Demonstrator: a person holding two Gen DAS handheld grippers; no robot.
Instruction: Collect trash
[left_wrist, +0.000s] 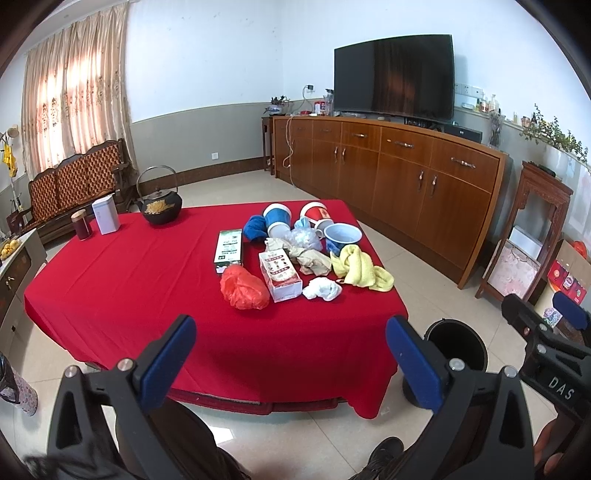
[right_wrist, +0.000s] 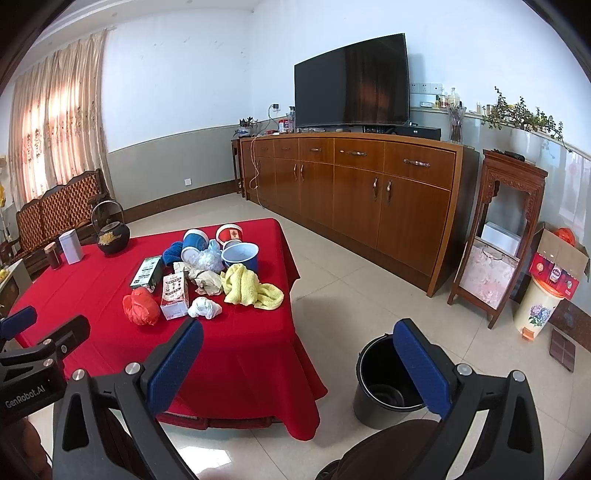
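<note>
A red cloth (left_wrist: 147, 280) covered the bench (right_wrist: 236, 417) and hung over its near edge. On the far left stood a teapot (left_wrist: 161, 208), a white tin (left_wrist: 106, 215) and a dark jar (left_wrist: 82, 225). Toward the right lay a cluster: a green box (left_wrist: 229, 251), a red bag (left_wrist: 243, 288), a white carton (left_wrist: 279, 277), a white wad (left_wrist: 322, 289), brown paper (left_wrist: 312, 260), a yellow towel (left_wrist: 360, 268), a blue cloth (left_wrist: 255, 228), a clear bag (left_wrist: 304, 238) and three cups (left_wrist: 343, 236). On the tiled floor (right_wrist: 369, 295), right of the bench, stood a black bucket (right_wrist: 384, 384).
</note>
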